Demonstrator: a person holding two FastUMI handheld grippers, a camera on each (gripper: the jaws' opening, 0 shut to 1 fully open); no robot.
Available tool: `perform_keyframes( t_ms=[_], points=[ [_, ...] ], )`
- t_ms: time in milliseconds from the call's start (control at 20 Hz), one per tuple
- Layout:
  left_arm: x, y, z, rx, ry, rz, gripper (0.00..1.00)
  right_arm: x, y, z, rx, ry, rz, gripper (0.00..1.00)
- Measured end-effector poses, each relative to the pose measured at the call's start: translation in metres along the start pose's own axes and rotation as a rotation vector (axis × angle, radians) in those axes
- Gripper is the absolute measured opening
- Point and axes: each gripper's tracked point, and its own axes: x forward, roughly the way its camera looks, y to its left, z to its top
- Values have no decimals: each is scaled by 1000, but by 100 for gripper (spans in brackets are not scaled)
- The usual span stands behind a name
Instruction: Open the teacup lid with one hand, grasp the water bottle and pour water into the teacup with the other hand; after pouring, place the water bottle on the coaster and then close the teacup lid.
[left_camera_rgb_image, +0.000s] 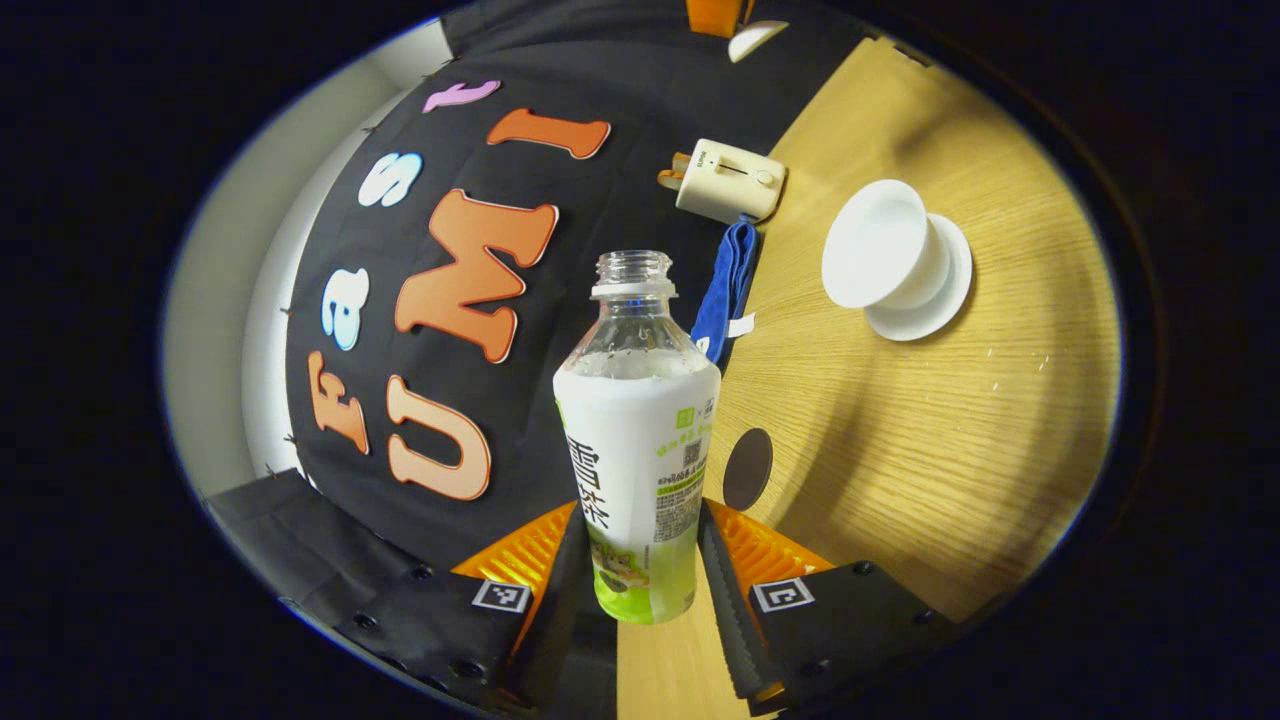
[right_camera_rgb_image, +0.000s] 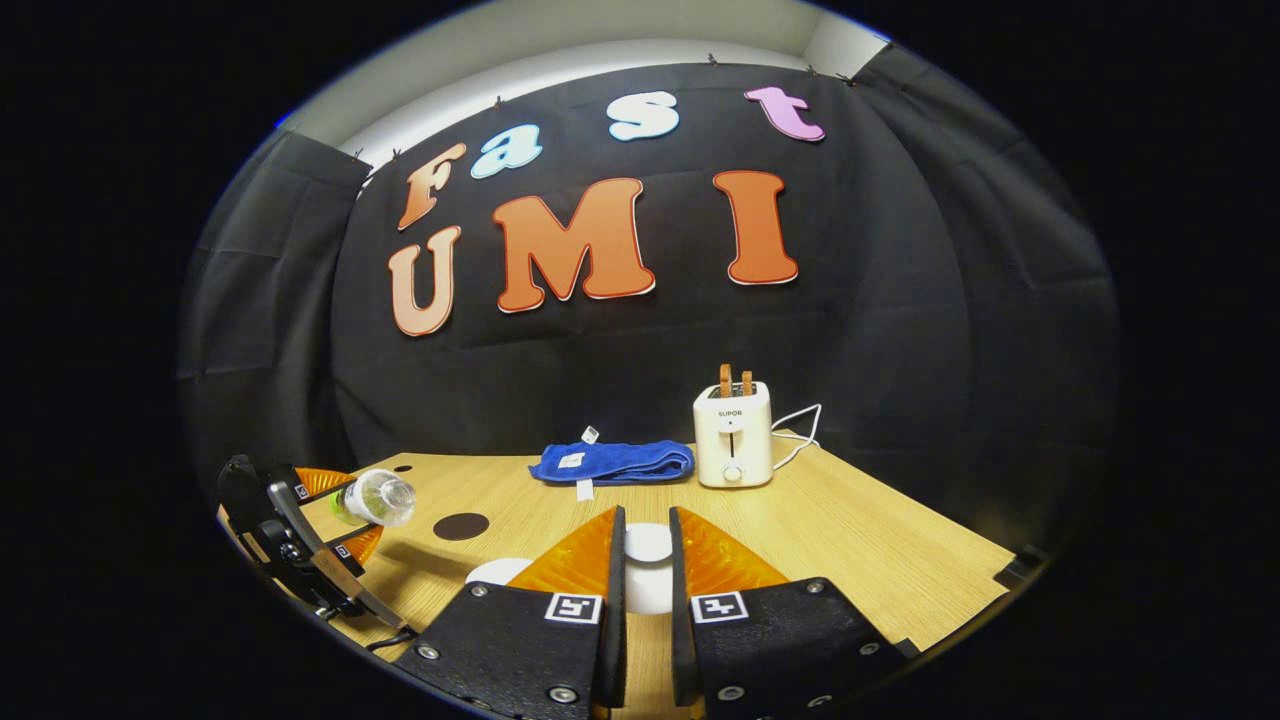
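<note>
Clear plastic, wrapped in a white and green label, sat clamped between the left gripper's (left_camera_rgb_image: 645, 565) two fingers: the uncapped water bottle (left_camera_rgb_image: 640, 440), gripped low on its body and, in the right gripper view, tipped with its open mouth toward the teacup, presumably so water would run out once it was over the rim. Just past the bottle on the light wooden table (left_camera_rgb_image: 930, 470) lay the small dark round coaster (left_camera_rgb_image: 747, 468), bare and waiting for the bottle. Farther from the bottle stood the white porcelain teacup (left_camera_rgb_image: 885, 255) on its white saucer (left_camera_rgb_image: 945, 300), uncovered and apparently unfilled. The right gripper (right_camera_rgb_image: 642, 570) held the round white teacup lid (right_camera_rgb_image: 648, 560) between its nearly closed fingers, kept clear of the cup so pouring could go ahead. Beyond the teacup, a folded blue towel (right_camera_rgb_image: 612, 462) and a cream toaster (right_camera_rgb_image: 733, 435) with two slices stood against the booth wall.
</note>
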Motion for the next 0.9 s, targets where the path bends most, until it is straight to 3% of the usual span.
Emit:
perform_keyframes(
  t_ms=[350,900],
  points=[
    [6,12,19,236,-39,-1,64,-3,-9,4,1,-12,-2,18],
    [8,23,35,469,-87,18,65,-2,-10,-7,-10,10,-1,18]
  ],
)
